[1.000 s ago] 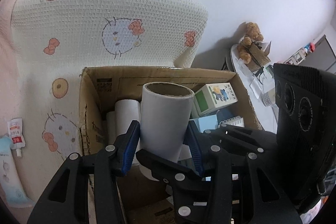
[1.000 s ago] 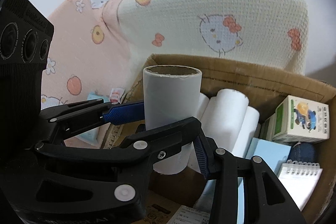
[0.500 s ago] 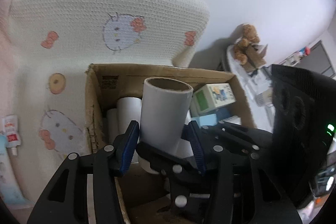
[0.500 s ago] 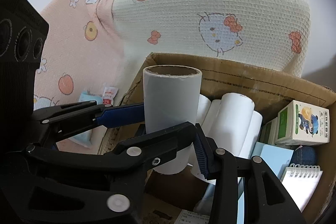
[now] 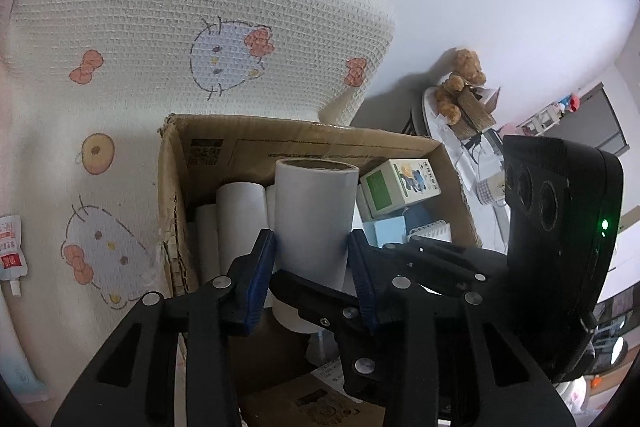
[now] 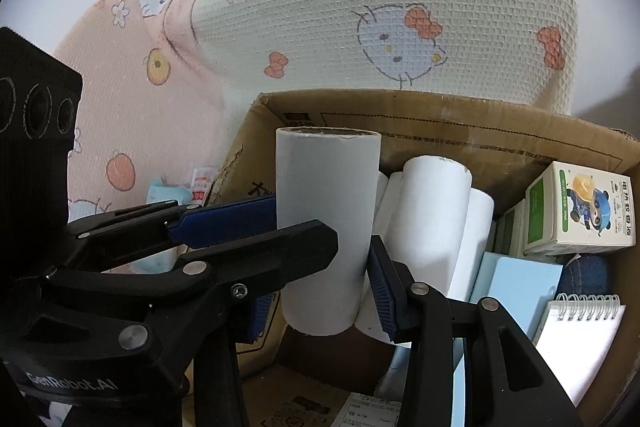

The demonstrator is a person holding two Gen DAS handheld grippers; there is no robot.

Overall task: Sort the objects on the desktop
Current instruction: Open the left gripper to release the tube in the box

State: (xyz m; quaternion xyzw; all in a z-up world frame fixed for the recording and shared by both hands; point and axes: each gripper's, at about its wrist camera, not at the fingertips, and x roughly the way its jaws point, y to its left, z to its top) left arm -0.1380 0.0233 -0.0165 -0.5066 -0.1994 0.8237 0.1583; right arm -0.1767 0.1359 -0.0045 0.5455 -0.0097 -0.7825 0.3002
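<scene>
While both grippers clamp it from opposite sides, a pale grey cardboard-core paper roll (image 5: 314,215) stands upright over the open brown cardboard box (image 5: 176,187). The left gripper (image 5: 310,267) pinches the roll's lower half between blue pads, and the right gripper (image 6: 320,267) pinches it likewise. Inside the box, behind the roll, lean more white rolls (image 6: 436,215); farther right sit a green-and-white carton (image 6: 580,215) and a white spiral notepad (image 6: 580,331).

Soft even indoor light, mild shadows inside cardboard box (image 5: 256,139); strong fisheye bending, dark vignette at corners; sharp focus.
</scene>
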